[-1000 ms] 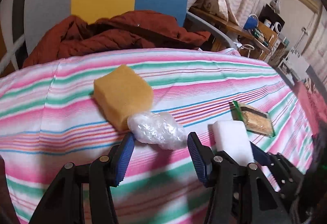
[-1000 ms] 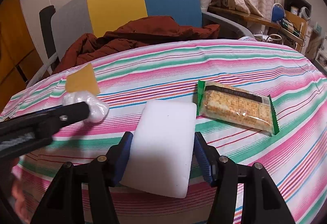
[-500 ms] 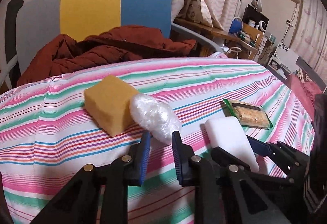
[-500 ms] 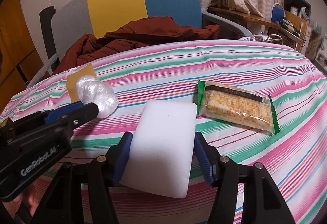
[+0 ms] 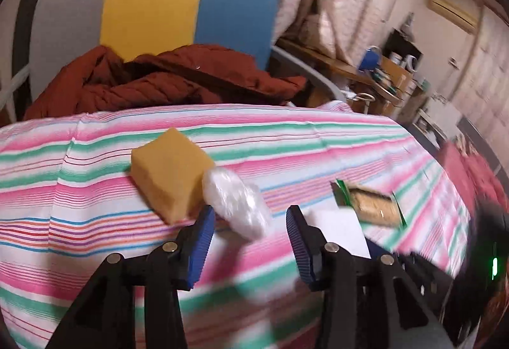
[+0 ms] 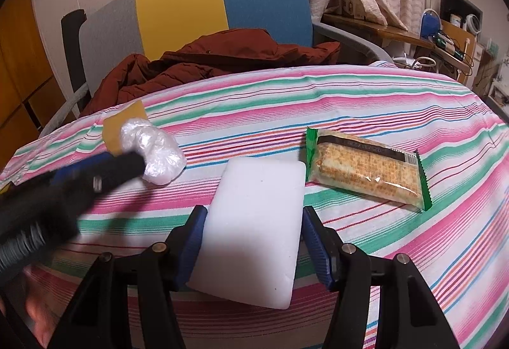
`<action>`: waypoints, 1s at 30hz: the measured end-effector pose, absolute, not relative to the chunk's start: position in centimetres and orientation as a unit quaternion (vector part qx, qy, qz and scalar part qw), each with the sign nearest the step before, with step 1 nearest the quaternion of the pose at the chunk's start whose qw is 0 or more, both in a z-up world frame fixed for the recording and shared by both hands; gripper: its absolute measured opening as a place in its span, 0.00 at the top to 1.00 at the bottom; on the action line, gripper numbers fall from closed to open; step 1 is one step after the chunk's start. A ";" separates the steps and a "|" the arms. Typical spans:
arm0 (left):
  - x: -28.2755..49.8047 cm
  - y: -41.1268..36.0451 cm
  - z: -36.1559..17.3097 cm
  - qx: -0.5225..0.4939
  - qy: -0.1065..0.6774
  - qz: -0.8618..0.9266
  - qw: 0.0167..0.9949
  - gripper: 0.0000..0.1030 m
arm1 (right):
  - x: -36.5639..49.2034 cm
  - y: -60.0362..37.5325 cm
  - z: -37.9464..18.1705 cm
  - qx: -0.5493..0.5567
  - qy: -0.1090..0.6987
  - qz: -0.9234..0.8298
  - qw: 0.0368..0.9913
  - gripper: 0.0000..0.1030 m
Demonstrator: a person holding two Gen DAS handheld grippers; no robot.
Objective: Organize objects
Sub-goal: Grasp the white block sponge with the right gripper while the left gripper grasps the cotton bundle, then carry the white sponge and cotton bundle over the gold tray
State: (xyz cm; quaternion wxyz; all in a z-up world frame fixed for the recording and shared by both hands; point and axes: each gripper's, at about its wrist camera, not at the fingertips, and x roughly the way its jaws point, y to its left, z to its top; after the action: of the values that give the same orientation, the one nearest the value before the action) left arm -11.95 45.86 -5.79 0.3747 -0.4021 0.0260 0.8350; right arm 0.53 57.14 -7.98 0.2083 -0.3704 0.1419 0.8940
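Four loose items sit on the striped tablecloth [image 6: 350,88]: one yellow sponge [image 5: 168,174], one crumpled ball of clear plastic [image 5: 235,202], one white foam block [image 6: 254,231], one cracker packet [image 6: 366,170] with green end seals.

Left gripper [image 5: 248,240]: jaws spread wide, nothing between the pads. The plastic ball lies just ahead of its tips, nearer the left-hand finger, and rests against the right face of the sponge. Left view is motion-blurred, so contact between finger and ball cannot be settled. In the right view the same gripper appears as a dark blurred shape at the ball's near-left side.

Right gripper [image 6: 254,234]: jaws partly open, one blue pad on each long side of the white block. The left pad looks flush with the block; on the right, touching or a sliver apart cannot be told. Block lies flat on the cloth. Cracker packet sits just beyond and right of the block, slightly apart.

Behind the table: one chair [image 6: 222,5] with grey, yellow and blue panels, one rust-red jacket [image 6: 222,59] heaped on it.
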 end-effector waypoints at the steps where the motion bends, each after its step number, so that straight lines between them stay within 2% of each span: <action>1: -12.4 46.5 -5.9 -0.412 0.031 0.831 0.372 0.54 | 0.5 57.2 -8.0 -0.371 0.142 0.894 0.208 0.41; 6: -13.7 48.9 -6.8 -0.429 0.068 0.824 0.364 0.56 | 0.5 57.2 -8.1 -0.369 0.141 0.894 0.210 0.41; 8: -14.3 48.8 -8.1 -0.441 0.070 0.821 0.357 0.68 | 0.5 57.3 -8.1 -0.368 0.143 0.895 0.209 0.41; 10: -14.5 47.9 -8.5 -0.436 0.043 0.821 0.366 0.72 | 0.6 57.3 -8.1 -0.367 0.144 0.895 0.209 0.41; 13: -14.9 46.9 -8.7 -0.439 0.016 0.819 0.370 0.73 | 0.5 57.2 -8.2 -0.366 0.145 0.895 0.209 0.41; 30: -9.6 40.0 -8.0 -0.385 0.020 0.850 0.360 0.74 | 1.5 56.1 -6.8 -0.332 0.106 0.908 0.232 0.43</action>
State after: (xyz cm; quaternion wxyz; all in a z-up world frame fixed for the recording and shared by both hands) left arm -9.64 40.01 -7.96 0.3595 -0.3847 0.0200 0.8499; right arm 1.45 56.07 -6.80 0.2318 -0.3317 0.1061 0.9083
